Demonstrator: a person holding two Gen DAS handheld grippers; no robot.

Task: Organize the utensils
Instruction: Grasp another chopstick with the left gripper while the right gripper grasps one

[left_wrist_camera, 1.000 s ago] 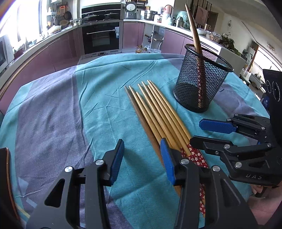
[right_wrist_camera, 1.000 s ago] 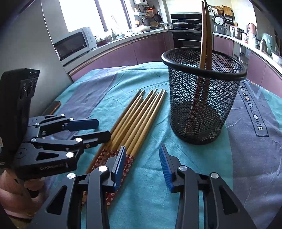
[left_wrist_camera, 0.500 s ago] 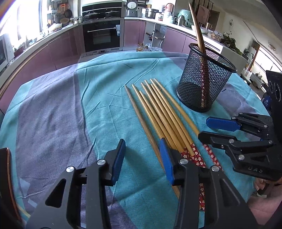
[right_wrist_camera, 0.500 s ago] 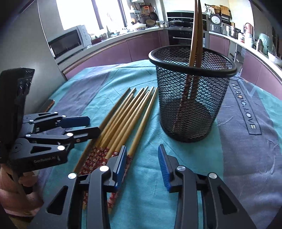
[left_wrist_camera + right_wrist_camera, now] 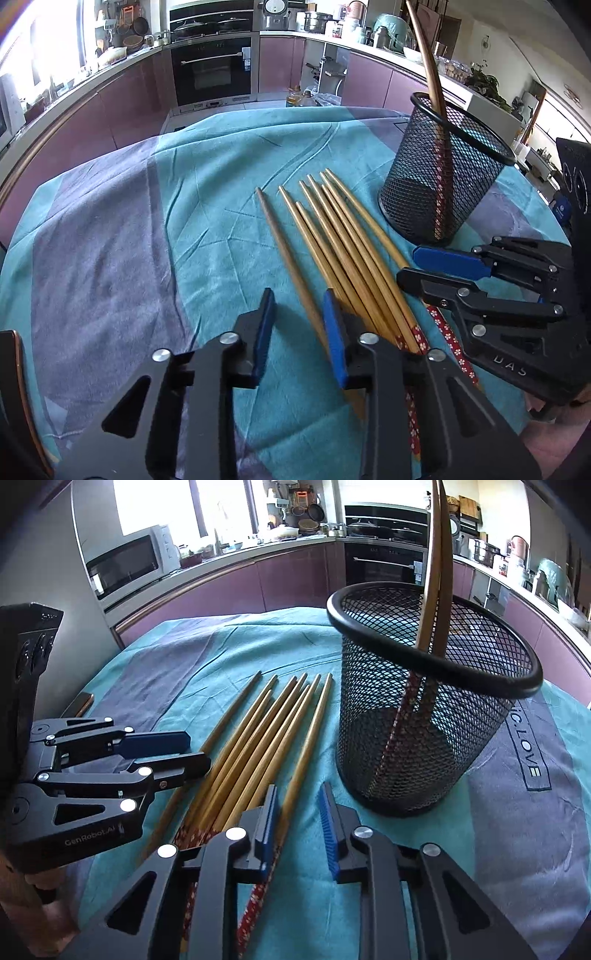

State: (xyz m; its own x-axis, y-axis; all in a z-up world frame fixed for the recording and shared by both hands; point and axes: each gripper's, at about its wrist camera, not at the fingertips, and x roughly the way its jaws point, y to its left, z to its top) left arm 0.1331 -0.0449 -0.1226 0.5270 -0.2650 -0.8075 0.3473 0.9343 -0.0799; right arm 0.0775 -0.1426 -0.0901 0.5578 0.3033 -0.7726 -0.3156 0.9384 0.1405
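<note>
Several wooden chopsticks (image 5: 332, 243) with red flowered ends lie side by side on the teal cloth; they also show in the right wrist view (image 5: 266, 738). A black mesh cup (image 5: 439, 177) stands to their right and holds two chopsticks (image 5: 436, 565) upright. The cup also shows in the right wrist view (image 5: 432, 701). My left gripper (image 5: 299, 328) is open, low over the leftmost chopstick's near part. My right gripper (image 5: 297, 823) is open, straddling the rightmost chopstick near its patterned end, beside the cup.
The round table's teal and grey cloth (image 5: 129, 240) stretches to the left. A dark flat object (image 5: 79, 705) lies near the left table edge. Kitchen counters, an oven (image 5: 210, 66) and a microwave (image 5: 125, 565) stand beyond the table.
Both grippers have moved forward along the chopsticks and lower. The right gripper has come closer to the cup. Both stay open.
</note>
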